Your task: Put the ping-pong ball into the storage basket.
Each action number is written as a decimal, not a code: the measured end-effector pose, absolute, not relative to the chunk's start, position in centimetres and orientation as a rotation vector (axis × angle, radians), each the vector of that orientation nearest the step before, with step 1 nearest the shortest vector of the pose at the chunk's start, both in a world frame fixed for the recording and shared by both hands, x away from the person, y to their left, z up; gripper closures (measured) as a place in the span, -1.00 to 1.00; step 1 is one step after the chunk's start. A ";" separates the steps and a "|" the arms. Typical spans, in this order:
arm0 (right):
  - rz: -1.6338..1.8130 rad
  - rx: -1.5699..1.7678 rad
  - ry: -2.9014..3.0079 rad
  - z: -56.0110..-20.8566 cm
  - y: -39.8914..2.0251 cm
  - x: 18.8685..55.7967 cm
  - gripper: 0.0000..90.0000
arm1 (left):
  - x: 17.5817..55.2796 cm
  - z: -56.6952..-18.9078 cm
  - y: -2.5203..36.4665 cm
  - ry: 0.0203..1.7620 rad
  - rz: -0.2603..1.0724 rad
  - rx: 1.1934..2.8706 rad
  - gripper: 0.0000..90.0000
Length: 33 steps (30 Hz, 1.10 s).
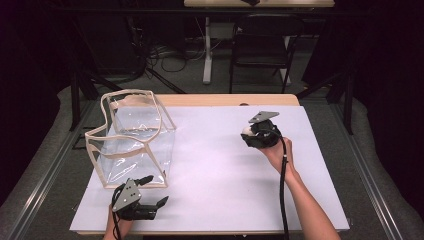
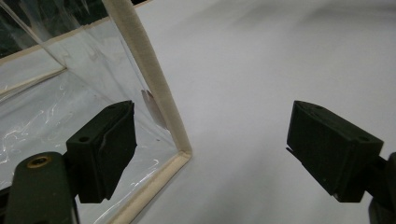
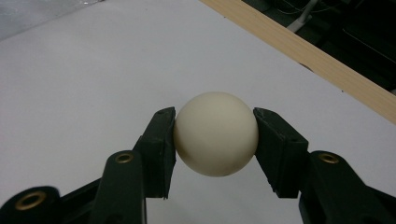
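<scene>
Ball (image 3: 215,133) secured: clamped between both jaws of right gripper (image 1: 256,133), pads pressing on opposite sides. Pickup judged done. Still outstanding, by appearance: carry across to bag (image 1: 131,137) and drop inside. Ball well apart from bag, off to its right, near far edge of table (image 1: 220,170). Left gripper (image 1: 151,189) spread wide, holding nothing, just beside bag's near corner. Ball: cream, smooth, matt, round, no marks noted. Bag: clear, cream-trimmed, upright, top open, nothing seen inside.
</scene>
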State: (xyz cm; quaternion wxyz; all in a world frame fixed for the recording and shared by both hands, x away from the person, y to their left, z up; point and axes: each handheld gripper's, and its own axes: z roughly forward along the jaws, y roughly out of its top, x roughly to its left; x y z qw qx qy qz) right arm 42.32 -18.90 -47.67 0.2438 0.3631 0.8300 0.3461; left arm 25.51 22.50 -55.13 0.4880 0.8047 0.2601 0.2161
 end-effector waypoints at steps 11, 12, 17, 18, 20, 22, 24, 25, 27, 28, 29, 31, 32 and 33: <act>0.939 0.952 2.275 -45.9 -18.3 41.6 0.12 | 25.4 -55.0 22.6 0.624 0.529 1.951 -0.64; 0.941 0.948 2.274 -45.8 -18.2 41.6 0.12 | 25.4 -55.0 22.6 0.629 0.529 1.945 -0.64; 0.952 0.924 2.284 -45.1 -17.8 41.6 0.13 | 25.5 -55.1 22.6 0.629 0.524 1.952 -0.64; 0.953 0.924 2.283 -45.0 -17.7 41.6 0.13 | 25.5 -55.1 22.5 0.628 0.526 1.953 -0.64; 0.954 0.917 2.288 -44.9 -17.5 41.6 0.13 | 25.5 -55.1 22.6 0.627 0.525 1.951 -0.64; 0.955 0.912 2.291 -44.8 -17.2 41.6 0.13 | 25.5 -55.1 22.6 0.628 0.522 1.947 -0.64; 0.961 0.906 2.297 -44.8 -17.0 41.7 0.13 | 25.6 -55.1 22.6 0.634 0.514 1.948 -0.64; 0.962 0.904 2.300 -44.8 -16.8 41.7 0.13 | 25.6 -55.1 22.6 0.635 0.512 1.948 -0.64; 0.962 0.893 2.305 -44.8 -16.6 41.8 0.13 | 25.6 -55.2 22.6 0.637 0.510 1.945 -0.64; 0.963 0.896 2.309 -44.8 -16.5 41.9 0.13 | 25.7 -55.2 22.6 0.635 0.509 1.948 -0.64; 0.961 0.896 2.309 -44.8 -16.4 41.9 0.13 | 25.7 -55.2 22.5 0.632 0.508 1.947 -0.64; 0.962 0.888 2.313 -44.8 -16.3 41.9 0.13 | 25.6 -55.2 22.5 0.631 0.508 1.950 -0.64; 0.964 0.889 2.313 -44.7 -16.2 41.9 0.13 | 25.6 -55.1 22.5 0.629 0.510 1.953 -0.64; 0.969 0.887 2.311 -44.7 -16.2 41.9 0.13 | 25.6 -55.2 22.5 0.630 0.510 1.953 -0.64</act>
